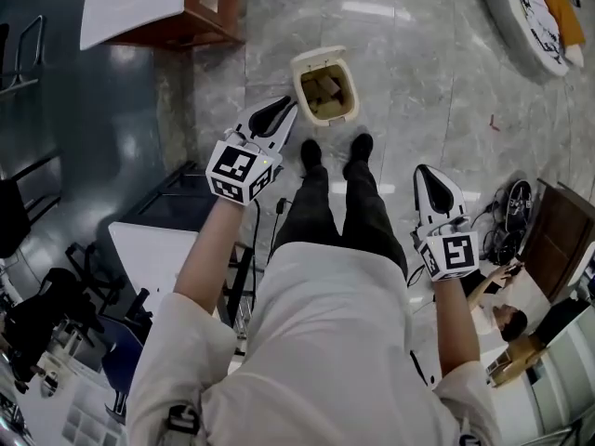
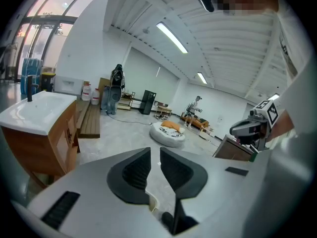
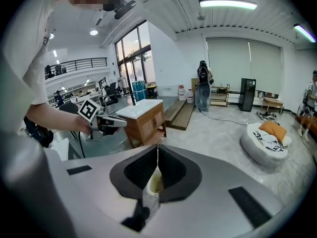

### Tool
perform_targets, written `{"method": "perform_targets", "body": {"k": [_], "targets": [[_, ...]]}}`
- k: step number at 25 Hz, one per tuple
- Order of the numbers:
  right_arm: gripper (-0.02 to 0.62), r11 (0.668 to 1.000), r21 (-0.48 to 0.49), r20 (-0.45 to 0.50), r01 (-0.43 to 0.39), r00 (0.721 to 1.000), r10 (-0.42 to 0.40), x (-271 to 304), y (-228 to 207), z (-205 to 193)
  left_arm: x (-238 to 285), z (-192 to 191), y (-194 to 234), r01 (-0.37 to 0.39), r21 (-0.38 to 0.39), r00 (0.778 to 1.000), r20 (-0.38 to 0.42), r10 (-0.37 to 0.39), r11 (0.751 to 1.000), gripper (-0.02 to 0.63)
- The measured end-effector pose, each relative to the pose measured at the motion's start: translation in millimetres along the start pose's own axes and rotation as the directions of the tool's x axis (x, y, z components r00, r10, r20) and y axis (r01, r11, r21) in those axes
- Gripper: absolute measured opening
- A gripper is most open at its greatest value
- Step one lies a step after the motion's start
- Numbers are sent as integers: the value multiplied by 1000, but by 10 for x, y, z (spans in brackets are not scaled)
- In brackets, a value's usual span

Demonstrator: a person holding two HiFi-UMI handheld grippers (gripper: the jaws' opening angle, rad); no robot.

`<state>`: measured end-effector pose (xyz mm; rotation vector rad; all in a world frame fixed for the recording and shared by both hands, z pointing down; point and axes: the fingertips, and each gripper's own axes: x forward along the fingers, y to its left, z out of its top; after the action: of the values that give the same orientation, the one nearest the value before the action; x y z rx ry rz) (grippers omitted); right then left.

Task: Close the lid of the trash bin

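Note:
A cream trash bin (image 1: 324,89) stands on the stone floor just ahead of the person's black shoes (image 1: 311,152). Its lid (image 1: 316,60) is swung back at the far side, and brown scraps show inside. My left gripper (image 1: 283,110) hangs above the floor just left of the bin, its jaws a narrow slit apart with nothing between them (image 2: 154,152). My right gripper (image 1: 427,173) is lower right of the bin, well apart from it, its jaws touching (image 3: 158,150). Part of the bin's rim (image 3: 155,183) shows below its jaws.
A wooden cabinet with a white top (image 1: 156,9) stands at the far left. A round pet cushion (image 1: 533,12) lies at the far right. Cables (image 1: 509,214) and a brown box (image 1: 561,238) sit at the right, near a seated person (image 1: 507,323).

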<state>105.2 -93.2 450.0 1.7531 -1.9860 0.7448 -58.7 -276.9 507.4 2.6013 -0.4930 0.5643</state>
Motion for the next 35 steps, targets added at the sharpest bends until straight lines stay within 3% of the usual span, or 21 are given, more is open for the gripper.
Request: {"method": "perform_targets", "body": {"k": [5, 9, 13, 22, 29, 35], "targets": [[29, 999, 45, -6, -13, 1000, 13, 195, -232, -154, 455, -184, 231, -20, -110, 999, -31, 16, 994, 97], [29, 993, 112, -26, -45, 998, 48, 387, -357, -325, 859, -424, 433, -46, -141, 995, -90, 33, 989, 118], [29, 987, 119, -56, -108, 992, 115, 607, -334, -524, 1257, -684, 698, -55, -176, 989, -148, 28, 983, 143], [29, 972, 178, -97, -151, 981, 171, 854, -452, -921, 1925, -1268, 1324, -110, -257, 943, -332, 19, 960, 166], [29, 968, 201, -114, -148, 978, 173, 895, -577, -1064, 2128, -1630, 1529, -170, -299, 903, -429, 27, 939, 166], [29, 965, 218, -123, -146, 977, 175, 907, -622, -1195, 2101, -1717, 1506, -187, -316, 908, -416, 41, 930, 166]]}}
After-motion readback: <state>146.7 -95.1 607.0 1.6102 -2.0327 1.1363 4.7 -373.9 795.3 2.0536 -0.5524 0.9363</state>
